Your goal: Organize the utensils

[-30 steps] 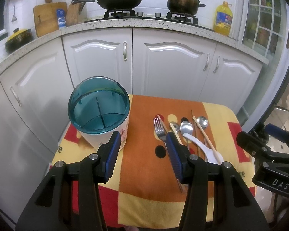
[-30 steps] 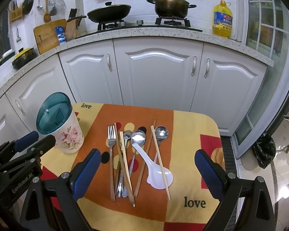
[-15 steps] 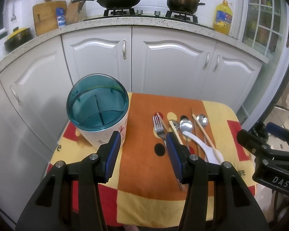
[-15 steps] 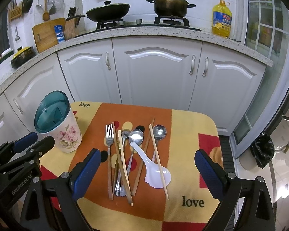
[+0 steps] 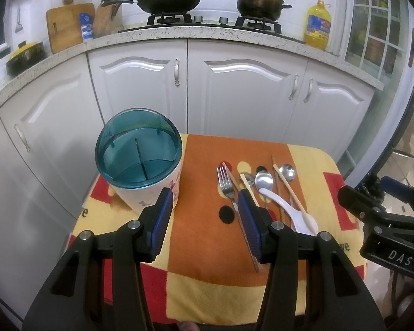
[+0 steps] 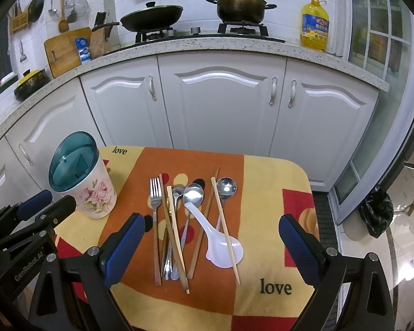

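Nearest, the right gripper point(image 6: 211, 245) is held wide open and empty above the near edge of the cloth point(image 6: 267, 193); the left gripper point(image 5: 204, 220) is also open, more narrowly, with nothing between its fingers. Just beyond, a fork point(image 6: 155, 207), metal spoons point(image 6: 192, 194), a white spoon point(image 6: 220, 245) and chopsticks point(image 6: 225, 226) are laid loose in an overlapping pile. Farther left, the holder point(image 6: 82, 182) is seen upright, its compartments apparently empty. Nothing is judged sorted yet; every utensil is left to be moved.
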The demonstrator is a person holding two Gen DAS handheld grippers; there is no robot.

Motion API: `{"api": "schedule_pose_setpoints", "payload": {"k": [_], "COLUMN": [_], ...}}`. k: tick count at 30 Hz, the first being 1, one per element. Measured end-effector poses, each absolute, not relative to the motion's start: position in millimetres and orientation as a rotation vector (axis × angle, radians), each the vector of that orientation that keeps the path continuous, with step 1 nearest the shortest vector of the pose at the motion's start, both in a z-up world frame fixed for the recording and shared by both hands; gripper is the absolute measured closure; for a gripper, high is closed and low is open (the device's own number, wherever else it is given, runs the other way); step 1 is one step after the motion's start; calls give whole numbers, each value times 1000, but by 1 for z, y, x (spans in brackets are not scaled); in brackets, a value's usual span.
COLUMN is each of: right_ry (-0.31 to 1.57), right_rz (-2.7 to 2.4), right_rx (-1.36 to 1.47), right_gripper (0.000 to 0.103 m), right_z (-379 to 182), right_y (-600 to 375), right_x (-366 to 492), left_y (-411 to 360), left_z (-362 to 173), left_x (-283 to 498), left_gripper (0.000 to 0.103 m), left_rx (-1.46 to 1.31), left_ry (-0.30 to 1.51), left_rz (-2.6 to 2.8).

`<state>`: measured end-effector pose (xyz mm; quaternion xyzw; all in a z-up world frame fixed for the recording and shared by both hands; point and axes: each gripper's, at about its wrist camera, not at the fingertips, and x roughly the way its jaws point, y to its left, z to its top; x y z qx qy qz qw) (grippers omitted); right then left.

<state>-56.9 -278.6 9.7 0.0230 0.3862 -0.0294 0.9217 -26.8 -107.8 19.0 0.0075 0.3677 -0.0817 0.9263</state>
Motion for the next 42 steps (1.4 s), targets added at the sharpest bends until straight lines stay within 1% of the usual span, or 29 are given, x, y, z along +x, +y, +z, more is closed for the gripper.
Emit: {"api": "schedule_pose_setpoints", "payload": {"k": [16, 31, 42], "right_ry": [805, 785, 804], "right_rz": [-40, -45, -42], "right_rx": [59, 26, 34], "right_gripper": [5, 5, 5], "right_z": [11, 7, 0], "right_y": [-277, -276, -279], "right_x": [-59, -55, -51], "left_y": [-111, -110, -111], "left_z": [22, 16, 9], "left_x": [-30, -24, -20], "left_gripper": [55, 55, 55], "left_rx": [22, 23, 24], "left_ry": [754, 778, 798], "left_rz": [-168, -175, -175]}}
